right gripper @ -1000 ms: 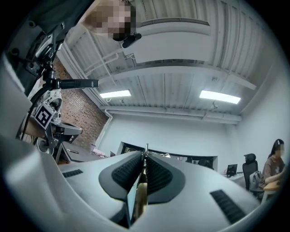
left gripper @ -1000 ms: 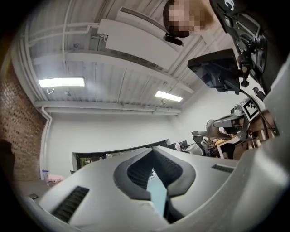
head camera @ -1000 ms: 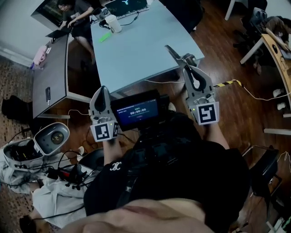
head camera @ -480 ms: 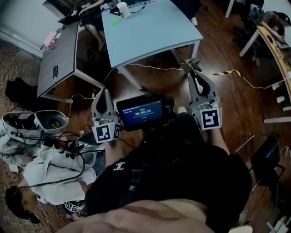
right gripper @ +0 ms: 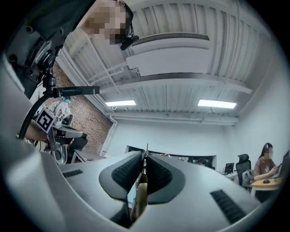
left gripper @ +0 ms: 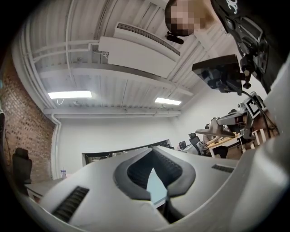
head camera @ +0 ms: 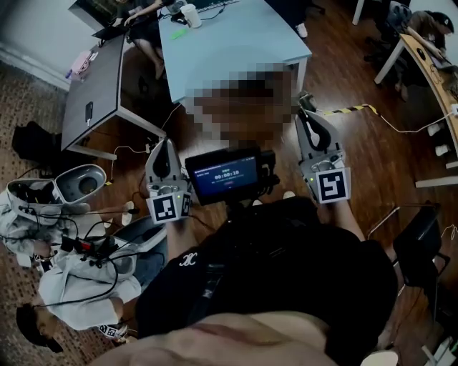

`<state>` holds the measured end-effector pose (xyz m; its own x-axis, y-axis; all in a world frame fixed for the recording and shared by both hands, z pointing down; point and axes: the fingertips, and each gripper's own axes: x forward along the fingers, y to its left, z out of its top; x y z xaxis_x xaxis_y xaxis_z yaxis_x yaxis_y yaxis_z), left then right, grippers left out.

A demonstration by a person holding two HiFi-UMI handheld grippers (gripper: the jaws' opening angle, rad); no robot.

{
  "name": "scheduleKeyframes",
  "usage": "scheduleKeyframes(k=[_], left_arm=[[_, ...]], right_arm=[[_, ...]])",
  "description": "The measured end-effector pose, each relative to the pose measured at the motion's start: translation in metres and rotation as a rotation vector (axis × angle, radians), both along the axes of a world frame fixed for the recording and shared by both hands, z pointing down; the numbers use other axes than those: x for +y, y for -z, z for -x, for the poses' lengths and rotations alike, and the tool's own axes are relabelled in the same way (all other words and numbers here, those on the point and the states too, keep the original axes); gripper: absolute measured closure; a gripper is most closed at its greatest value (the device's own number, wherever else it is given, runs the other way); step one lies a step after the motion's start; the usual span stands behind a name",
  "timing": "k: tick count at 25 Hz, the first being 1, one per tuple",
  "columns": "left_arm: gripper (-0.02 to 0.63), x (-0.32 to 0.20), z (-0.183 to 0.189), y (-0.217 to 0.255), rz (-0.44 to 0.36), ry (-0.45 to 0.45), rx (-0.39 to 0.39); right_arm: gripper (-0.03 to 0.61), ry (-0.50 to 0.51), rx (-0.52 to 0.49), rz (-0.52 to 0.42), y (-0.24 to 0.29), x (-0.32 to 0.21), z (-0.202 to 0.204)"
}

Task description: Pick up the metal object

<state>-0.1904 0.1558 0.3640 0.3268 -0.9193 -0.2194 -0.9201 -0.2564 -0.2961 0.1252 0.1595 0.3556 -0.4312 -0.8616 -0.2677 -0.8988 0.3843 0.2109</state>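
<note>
My right gripper (right gripper: pixel 145 156) is shut on the metal object (right gripper: pixel 141 190), a thin flat strip standing upright between the ribbed pads, its tip poking out above them. In the head view the right gripper (head camera: pixel 305 116) is held away from the light blue table (head camera: pixel 236 36), over the wooden floor; only a short metal end (head camera: pixel 305 99) shows beyond its tips, beside a blurred patch. My left gripper (head camera: pixel 164 145) hangs at the left, apart from the table. In its own view the left gripper (left gripper: pixel 153 153) is shut with nothing between its pads.
A small screen (head camera: pixel 225 174) sits between the two grippers. A grey desk (head camera: pixel 93 86) stands left of the table, and a white cup (head camera: pixel 190 14) is on the table's far end. Cables, cloth and a white device (head camera: pixel 80 183) litter the floor at left. A yellow-black cable (head camera: pixel 351 109) crosses the floor at right.
The head view has drawn back from the blue table, which now lies farther up the frame. Both grippers keep their places in the view, and the right one still grips the metal strip.
</note>
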Motion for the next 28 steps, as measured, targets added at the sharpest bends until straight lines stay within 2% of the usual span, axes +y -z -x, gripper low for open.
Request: scheduleKeyframes(k=[8,28], left_arm=[[0.601,0.001,-0.023,0.003,0.001,-0.030,-0.017],[0.601,-0.002,-0.016,-0.012,0.001,-0.003,-0.001]], right_arm=[[0.554,-0.024,-0.029,0.022,0.000,-0.002,-0.020],[0.554,-0.005,-0.025,-0.006,-0.001,-0.008,-0.017]])
